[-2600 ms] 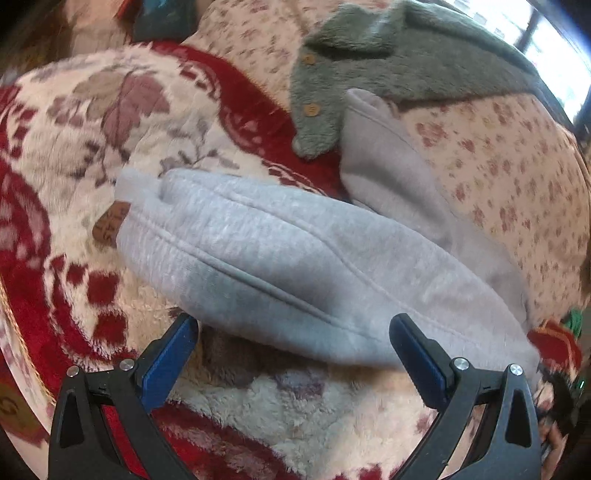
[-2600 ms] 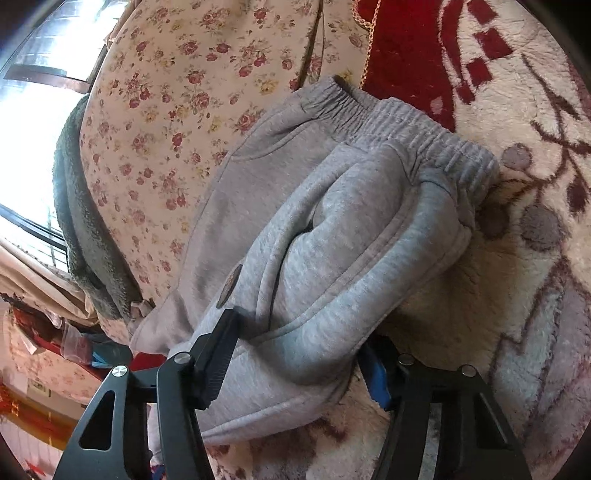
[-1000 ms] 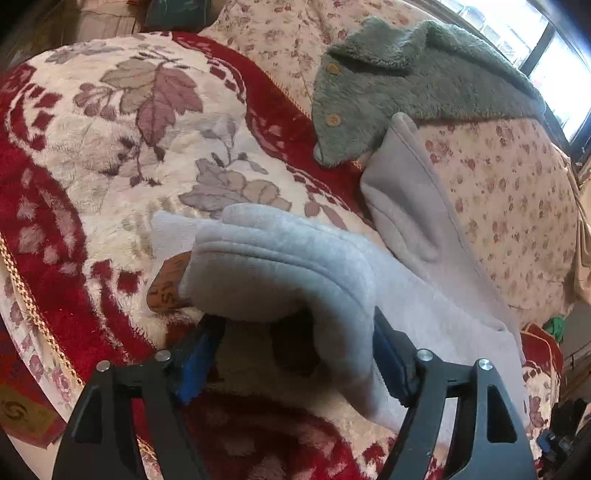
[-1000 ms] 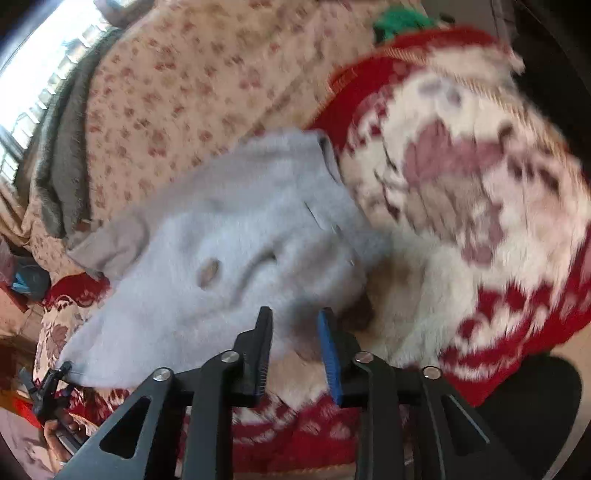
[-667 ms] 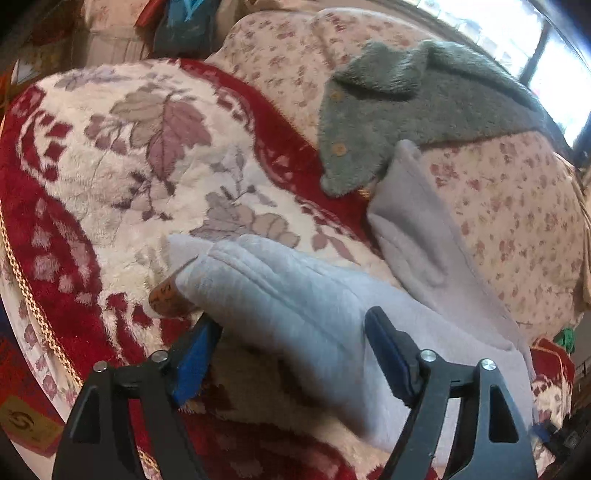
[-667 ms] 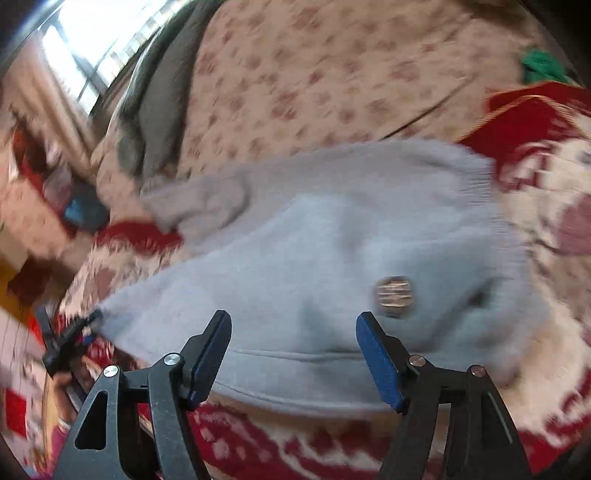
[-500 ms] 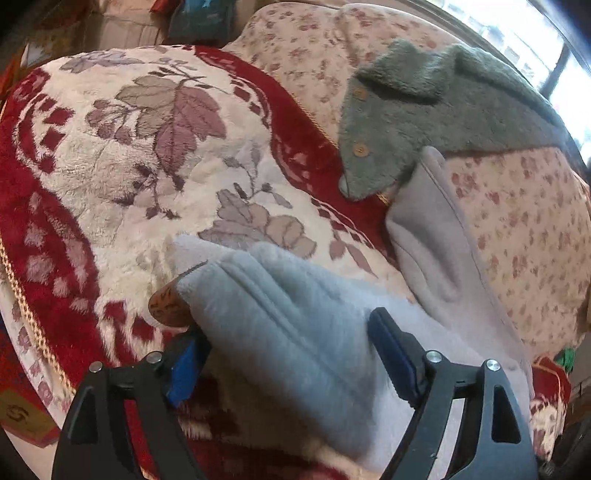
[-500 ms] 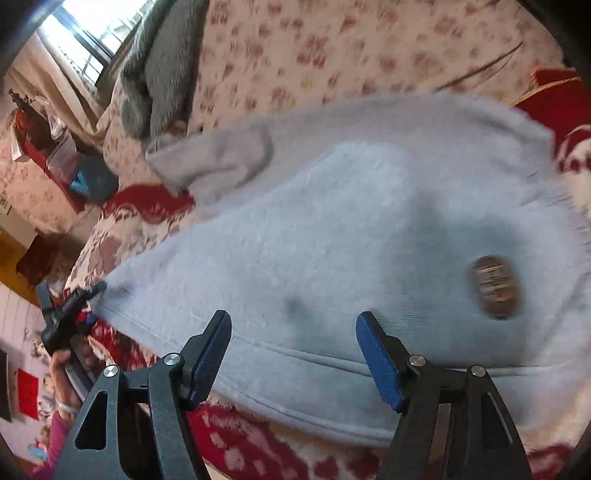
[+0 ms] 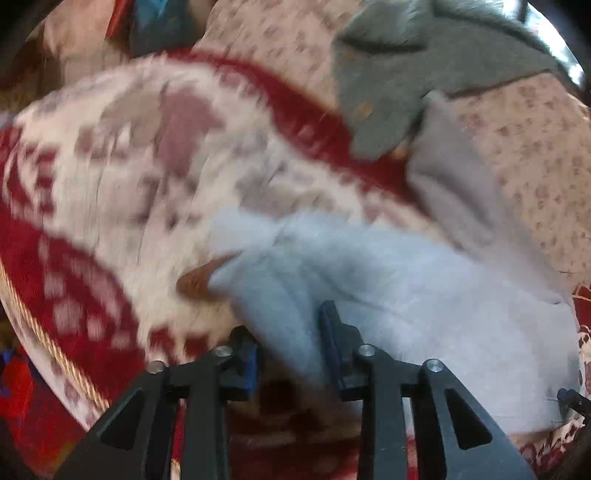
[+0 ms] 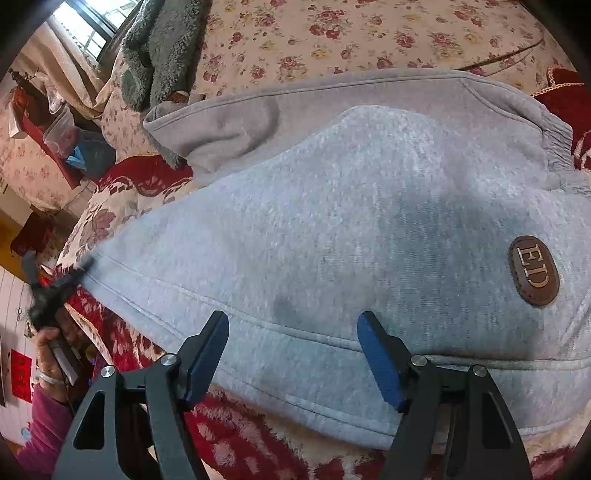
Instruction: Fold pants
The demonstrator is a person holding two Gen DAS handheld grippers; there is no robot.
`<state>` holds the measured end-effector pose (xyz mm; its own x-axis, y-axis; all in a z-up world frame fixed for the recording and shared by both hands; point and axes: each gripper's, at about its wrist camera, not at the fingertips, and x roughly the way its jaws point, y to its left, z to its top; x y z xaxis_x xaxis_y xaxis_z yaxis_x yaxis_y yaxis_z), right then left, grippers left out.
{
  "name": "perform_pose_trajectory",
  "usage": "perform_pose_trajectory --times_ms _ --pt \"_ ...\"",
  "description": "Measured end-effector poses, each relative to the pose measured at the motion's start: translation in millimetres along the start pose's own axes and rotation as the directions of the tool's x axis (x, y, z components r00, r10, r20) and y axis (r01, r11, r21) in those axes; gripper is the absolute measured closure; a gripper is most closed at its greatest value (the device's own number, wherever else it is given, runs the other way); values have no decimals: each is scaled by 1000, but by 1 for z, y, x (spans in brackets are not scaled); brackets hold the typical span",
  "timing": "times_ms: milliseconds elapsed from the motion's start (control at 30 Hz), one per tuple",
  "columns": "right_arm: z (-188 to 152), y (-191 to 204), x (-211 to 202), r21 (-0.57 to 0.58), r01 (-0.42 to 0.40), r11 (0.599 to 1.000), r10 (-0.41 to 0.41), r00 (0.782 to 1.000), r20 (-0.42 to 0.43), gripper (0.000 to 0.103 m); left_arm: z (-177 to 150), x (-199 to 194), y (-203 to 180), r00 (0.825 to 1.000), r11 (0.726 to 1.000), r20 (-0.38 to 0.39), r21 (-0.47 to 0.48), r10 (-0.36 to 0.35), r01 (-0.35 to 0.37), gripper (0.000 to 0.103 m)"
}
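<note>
Grey sweatpants [image 10: 351, 221] lie across a red and cream blanket [image 10: 236, 450], folded lengthwise, with a brown oval patch [image 10: 533, 271] near the waist. My right gripper [image 10: 293, 350] is open and empty, hovering over the pants' near side seam. In the blurred left wrist view my left gripper [image 9: 291, 339] is shut on a bunched fold at the leg end of the pants [image 9: 424, 288]. A second brown patch [image 9: 195, 280] shows under that end. The left gripper also shows far left in the right wrist view [image 10: 51, 291].
A grey-green fleece garment [image 9: 406, 81] lies on the floral bedspread [image 10: 351, 33] behind the pants. The blanket's corded edge [image 9: 55, 354] runs along the near left. Cluttered shelves and bags [image 10: 66, 147] stand beyond the bed.
My left gripper has closed from open onto the leg end of the pants. My right gripper stays open and has moved in closer over the pants' middle.
</note>
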<state>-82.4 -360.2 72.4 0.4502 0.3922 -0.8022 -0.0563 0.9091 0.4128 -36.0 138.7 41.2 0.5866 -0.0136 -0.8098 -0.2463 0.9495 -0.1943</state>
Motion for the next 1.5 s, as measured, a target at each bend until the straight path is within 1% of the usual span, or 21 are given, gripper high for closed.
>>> perform_pose_trajectory --times_ms 33,67,100,133,200,267,333,400,467,533,567,633,700,767,833,867,1000,1133,1233,1367,1500 --pt "1 1 -1 -1 -7 1000 7 1000 -4 26 -1 -2 4 999 999 5 -9 41 -41 33" --pt "2 1 -2 -3 -12 1000 12 1000 -6 26 -1 -7 6 997 997 24 -18 71 -71 26" --pt "4 1 -3 -5 -18 1000 18 1000 -8 26 0 -15 8 995 996 53 -32 86 -84 22" --pt "6 1 -5 -6 -21 1000 21 1000 -7 26 2 -26 10 992 995 92 -48 89 -85 22" --pt "11 0 -10 -8 -15 1000 15 1000 8 25 7 -41 7 987 994 129 -51 98 -92 19" --pt "16 -5 -18 -3 -7 1000 7 999 36 25 10 -53 -1 983 996 162 -35 85 -81 15" --pt "20 -15 -26 25 3 1000 -4 998 65 23 14 -57 -10 984 998 168 -22 56 -53 13" --pt "23 -27 -32 66 -11 998 6 997 81 23 19 -55 -19 987 1000 160 -18 24 -21 12" --pt "28 -39 -36 107 -29 994 20 996 86 23 24 -48 -34 990 1000 144 -12 -3 5 12" --pt "35 -44 -37 118 -38 992 28 996 84 23 26 -42 -50 991 999 127 -10 -30 32 12" --pt "39 -44 -38 107 -29 994 20 996 86 23 29 -38 -59 991 998 118 -9 -56 58 12" --pt "52 -41 -40 59 16 998 -22 994 103 21 35 -30 -76 989 994 101 0 -108 108 12" --pt "68 -38 -41 3 53 999 -53 991 125 19 44 -23 -94 987 991 93 22 -134 133 12" --pt "85 -39 -39 -37 80 996 -74 988 137 17 54 -18 -107 983 989 102 37 -150 146 11" --pt "105 -42 -35 -87 109 990 -96 985 142 17 69 -9 -120 980 984 91 43 -176 173 7" --pt "114 -44 -32 -111 124 986 -107 984 144 17 75 -4 -125 979 982 81 40 -188 185 7" --pt "155 -54 -18 -239 189 952 -157 976 149 16 106 19 -147 973 974 47 40 -226 224 7" --pt "193 -67 4 -347 277 896 -236 959 158 15 137 41 -160 974 974 40 39 -223 222 7" --pt "219 -79 27 -403 310 861 -283 951 127 15 157 55 -168 973 973 48 43 -227 225 7" --pt "243 -88 54 -483 344 805 -341 935 97 15 179 73 -175 971 971 47 61 -235 232 7" --pt "254 -91 72 -557 362 747 -386 919 79 15 197 89 -182 972 970 37 95 -230 226 7"
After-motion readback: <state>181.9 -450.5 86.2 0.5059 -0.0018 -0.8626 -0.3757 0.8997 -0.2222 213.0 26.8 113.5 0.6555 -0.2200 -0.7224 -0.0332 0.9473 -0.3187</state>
